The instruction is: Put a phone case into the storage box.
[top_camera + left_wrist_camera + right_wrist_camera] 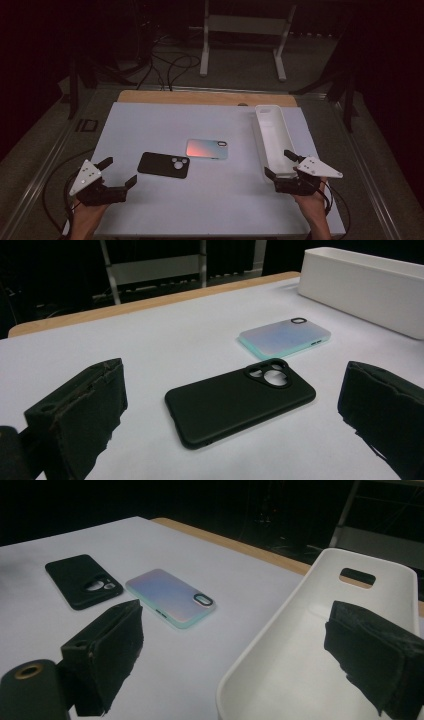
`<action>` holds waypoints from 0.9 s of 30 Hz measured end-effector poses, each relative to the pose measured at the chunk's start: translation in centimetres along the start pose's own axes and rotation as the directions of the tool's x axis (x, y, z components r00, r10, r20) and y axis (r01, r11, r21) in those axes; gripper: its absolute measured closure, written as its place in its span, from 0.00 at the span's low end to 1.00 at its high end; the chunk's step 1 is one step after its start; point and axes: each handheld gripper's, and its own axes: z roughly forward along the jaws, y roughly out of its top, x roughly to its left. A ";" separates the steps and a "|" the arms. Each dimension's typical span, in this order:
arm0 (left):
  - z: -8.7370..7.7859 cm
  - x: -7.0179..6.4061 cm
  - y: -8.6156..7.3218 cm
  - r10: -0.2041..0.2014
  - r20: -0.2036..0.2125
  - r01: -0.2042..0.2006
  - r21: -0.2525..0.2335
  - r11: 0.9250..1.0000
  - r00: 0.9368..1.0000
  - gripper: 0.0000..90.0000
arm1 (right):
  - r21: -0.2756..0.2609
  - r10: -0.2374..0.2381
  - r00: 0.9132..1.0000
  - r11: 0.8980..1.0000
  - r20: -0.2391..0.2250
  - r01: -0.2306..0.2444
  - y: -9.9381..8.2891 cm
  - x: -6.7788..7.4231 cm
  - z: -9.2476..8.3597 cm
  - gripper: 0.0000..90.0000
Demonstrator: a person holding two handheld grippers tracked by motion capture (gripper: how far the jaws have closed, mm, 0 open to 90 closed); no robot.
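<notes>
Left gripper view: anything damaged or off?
Yes, minor wear: the padding on the left gripper's jaw at the view's left is frayed and torn along its top edge. The black phone case and iridescent phone case lie flat, apparently intact.

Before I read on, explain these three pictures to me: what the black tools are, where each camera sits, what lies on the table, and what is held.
A person holds a hand tool with two black jaws in each hand: the left gripper and the right gripper. One camera looks down from above; the other two ride on the grippers and look along their jaws. On the white table lie a black phone case, a pale shimmering phone case and a long white tray. Both grippers are open and hold nothing; the right one's jaws stand on either side of the tray's near end.
</notes>
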 end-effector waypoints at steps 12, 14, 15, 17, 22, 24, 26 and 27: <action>0.1 0.0 -0.1 0.001 -0.010 -0.001 0.005 1.000 1.000 0.00 | 0.005 -0.001 1.000 1.000 0.003 0.001 -0.1 -0.1 0.1 0.10; 0.1 -0.1 0.0 0.002 -0.011 -0.002 0.006 1.000 1.000 0.00 | 0.006 0.002 1.000 1.000 0.003 -0.002 -0.2 -0.1 0.1 0.10; 0.1 -0.1 0.1 0.003 -0.011 -0.003 0.007 1.000 1.000 0.00 | 0.008 0.001 1.000 1.000 0.005 -0.001 -0.2 -0.2 0.1 0.10; 0.1 -0.1 0.1 0.005 -0.008 -0.005 0.003 1.000 1.000 0.00 | 0.007 0.005 1.000 1.000 0.005 -0.005 -0.2 -0.2 0.1 0.10; 0.5 -0.2 0.8 0.010 -0.008 -0.010 0.001 1.000 1.000 0.00 | 0.011 -0.004 1.000 1.000 0.003 0.004 -0.1 0.0 0.2 0.10; 0.7 -0.3 1.1 0.008 -0.002 -0.008 -0.001 1.000 1.000 0.00 | 0.011 -0.004 1.000 1.000 0.004 0.004 -0.1 0.0 0.2 0.10; 0.8 -0.3 1.4 0.013 0.000 -0.013 0.001 1.000 1.000 0.00 | 0.010 -0.001 1.000 1.000 0.005 0.001 0.0 0.0 0.2 0.10; 1.0 -0.3 1.6 0.013 0.004 -0.013 0.000 1.000 1.000 0.00 | 0.009 0.001 1.000 1.000 0.006 -0.001 0.0 0.0 0.1 0.10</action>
